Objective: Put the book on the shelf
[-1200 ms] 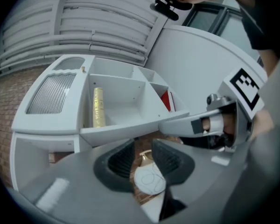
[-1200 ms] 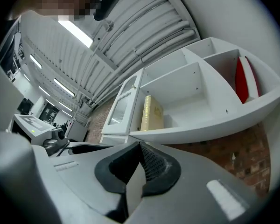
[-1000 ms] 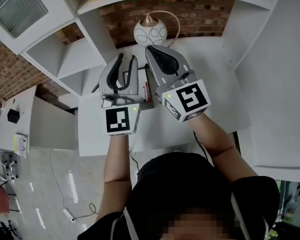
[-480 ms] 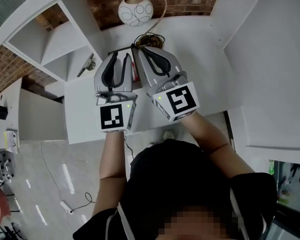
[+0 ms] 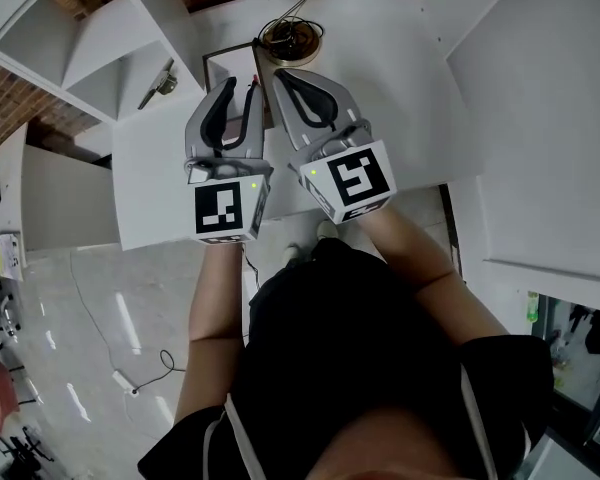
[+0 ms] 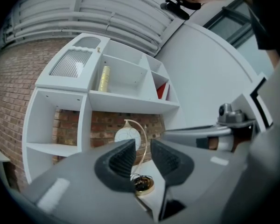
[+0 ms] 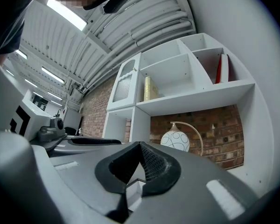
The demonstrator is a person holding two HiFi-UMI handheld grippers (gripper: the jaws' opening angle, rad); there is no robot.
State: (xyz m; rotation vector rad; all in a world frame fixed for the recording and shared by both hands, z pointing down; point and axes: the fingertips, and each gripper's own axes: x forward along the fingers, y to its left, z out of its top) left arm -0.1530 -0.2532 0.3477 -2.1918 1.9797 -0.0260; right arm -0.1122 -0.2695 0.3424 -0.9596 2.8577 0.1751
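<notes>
Approach to book [image 5: 230,66]: left gripper [image 5: 239,89] jaws narrowly apart, just closing, empty; right gripper [image 5: 285,76] jaws together, empty; next, reopen to grasp

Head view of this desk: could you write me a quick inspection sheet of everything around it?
Surface: white desk.
Job's things: book lies flat on the desk by the left gripper's tips; shelf holds a gold object and red upright items.
Clutter: globe lamp.
Grippers: left gripper jaws slightly apart, just been closing, nothing between; right gripper shut, empty.
Cables: lamp cord coiled at the lamp's foot; floor cable.
Surroundings: brick wall, glossy floor.
</notes>
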